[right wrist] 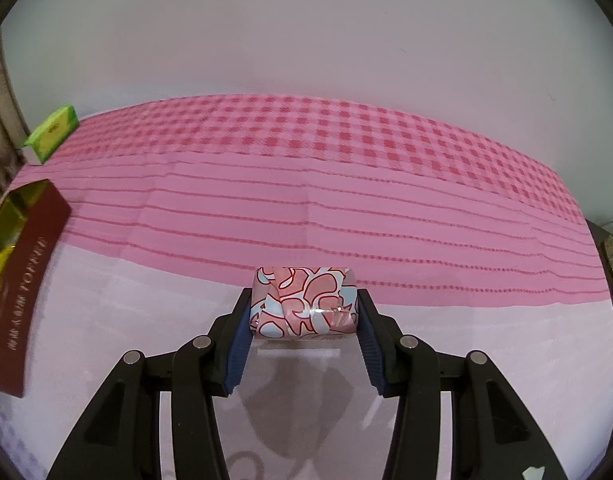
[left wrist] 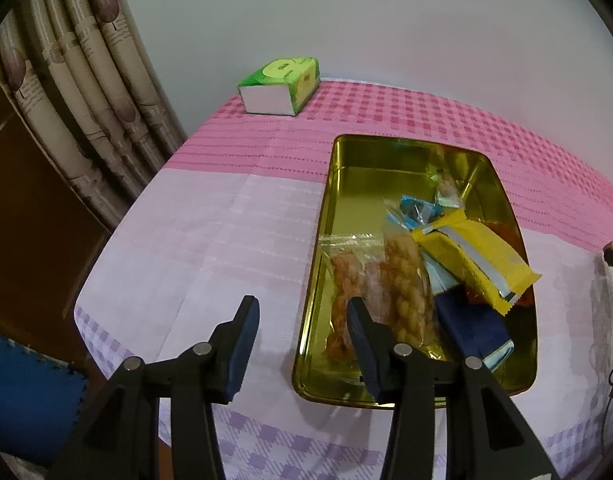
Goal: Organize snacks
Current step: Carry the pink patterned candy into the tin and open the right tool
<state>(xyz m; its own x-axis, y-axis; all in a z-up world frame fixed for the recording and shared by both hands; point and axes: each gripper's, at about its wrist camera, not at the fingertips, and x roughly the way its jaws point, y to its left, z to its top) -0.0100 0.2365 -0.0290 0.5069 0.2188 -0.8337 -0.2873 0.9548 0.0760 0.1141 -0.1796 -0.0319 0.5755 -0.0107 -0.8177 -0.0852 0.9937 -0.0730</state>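
Right gripper [right wrist: 304, 312]: fingers clamped on a pink, red and pale-blue patterned packet [right wrist: 304, 302], one blue pad pressed against each of its short sides; the packet sits low over the pale part of the tablecloth [right wrist: 346, 208], its shadow just beneath.
Left gripper [left wrist: 302, 332]: fingers spread apart, nothing between them; the right finger [left wrist: 360, 344] overlaps the near-left corner of the tin, the left finger is over bare cloth.
Gold tin [left wrist: 330, 208]: rectangular, open, lying on the cloth; its far half shows bare metal.
Tin contents: two clear bags of orange-brown twisted snacks [left wrist: 406, 292] at the near left, a dark blue pack [left wrist: 472, 324] at the near right, a yellow wrapper [left wrist: 478, 260] lying across the pile and reaching over the right rim, small blue-and-clear wrappers [left wrist: 416, 210] behind.
Tin side wall [right wrist: 22, 284]: dark red with gold lettering, at the left edge of the right wrist view, well apart from the held packet.
Green tissue box [left wrist: 280, 84]: at the far left corner of the table, near the curtain [left wrist: 78, 92].
Wall [right wrist: 306, 40]: plain, behind the table.
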